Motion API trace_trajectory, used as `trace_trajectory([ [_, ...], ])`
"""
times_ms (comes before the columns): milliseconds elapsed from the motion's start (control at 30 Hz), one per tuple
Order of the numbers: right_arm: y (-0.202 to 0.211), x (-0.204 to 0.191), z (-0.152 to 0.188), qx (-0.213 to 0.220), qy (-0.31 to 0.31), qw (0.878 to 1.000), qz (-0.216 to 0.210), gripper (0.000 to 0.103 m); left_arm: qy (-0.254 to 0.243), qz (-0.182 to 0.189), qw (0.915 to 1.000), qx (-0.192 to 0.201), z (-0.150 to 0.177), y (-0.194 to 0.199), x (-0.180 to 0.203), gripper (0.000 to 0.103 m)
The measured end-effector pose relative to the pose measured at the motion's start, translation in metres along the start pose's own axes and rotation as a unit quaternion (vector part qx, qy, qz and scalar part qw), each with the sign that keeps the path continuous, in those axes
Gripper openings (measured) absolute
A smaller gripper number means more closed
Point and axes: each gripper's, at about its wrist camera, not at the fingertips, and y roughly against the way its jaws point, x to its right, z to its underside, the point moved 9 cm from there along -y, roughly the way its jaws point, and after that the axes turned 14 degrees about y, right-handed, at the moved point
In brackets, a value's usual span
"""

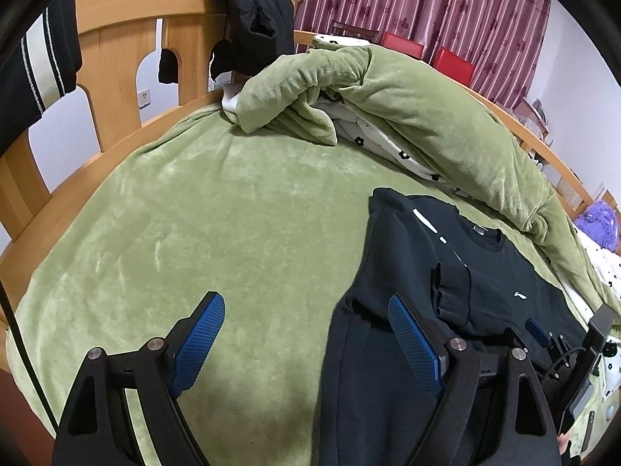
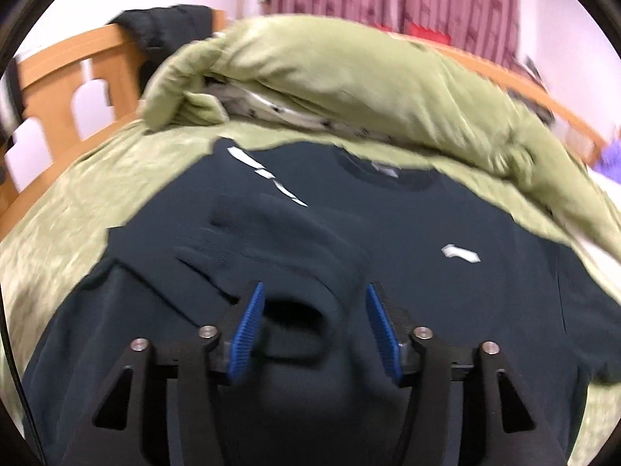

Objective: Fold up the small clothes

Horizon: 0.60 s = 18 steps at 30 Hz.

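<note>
Dark navy long-sleeved sweatshirt (image 2: pixel 407 233) lying flat on green plush bed cover (image 1: pixel 233 213), neck toward bunched green quilt (image 1: pixel 407 108), one sleeve w/ ribbed cuff (image 1: pixel 452 291) folded across chest. Needs other sleeve brought in, hem up to neck, creases smoothed. No containers in view. Left hand-held gripper (image 1: pixel 306 334) spread wide, empty, straddling sweatshirt edge. Right hand-held gripper (image 2: pixel 316 326) part-open over fabric, gripping nothing.
</note>
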Motion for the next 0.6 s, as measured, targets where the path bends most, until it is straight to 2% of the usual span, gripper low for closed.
trace_trajectory([
  [133, -0.013, -0.028, -0.016, 0.010, 0.038, 0.999, -0.009, 0.058, 0.012, 0.004, 0.9999, -0.001, -0.002, 0.000, -0.002, 0.086],
  [333, -0.070, -0.055, -0.010, -0.044, 0.040, 0.997, -0.041, 0.058, 0.025, 0.008, 0.9997, 0.002, -0.006, 0.000, -0.005, 0.086],
  [400, -0.085, -0.063, -0.005, -0.062, 0.054, 0.996, -0.033, 0.059, 0.028, 0.009, 0.9996, -0.002, -0.007, -0.002, -0.006, 0.086],
  [500, -0.090, -0.064, -0.002, -0.067, 0.067, 0.995, -0.021, 0.058, 0.033, 0.010, 0.9994, -0.010, -0.005, -0.006, -0.006, 0.086],
  [533, -0.088, -0.062, -0.004, -0.063, 0.062, 0.996, -0.022, 0.046, 0.033, 0.010, 0.9993, -0.012, -0.004, -0.007, -0.005, 0.086],
  [567, -0.087, -0.058, -0.006, -0.059, 0.058, 0.996, -0.019, 0.026, 0.033, 0.010, 0.9993, -0.014, -0.004, -0.009, -0.004, 0.086],
  [600, -0.087, -0.054, -0.009, -0.056, 0.053, 0.997, -0.020, 0.022, 0.032, 0.009, 0.9993, -0.016, -0.003, -0.010, -0.002, 0.086],
])
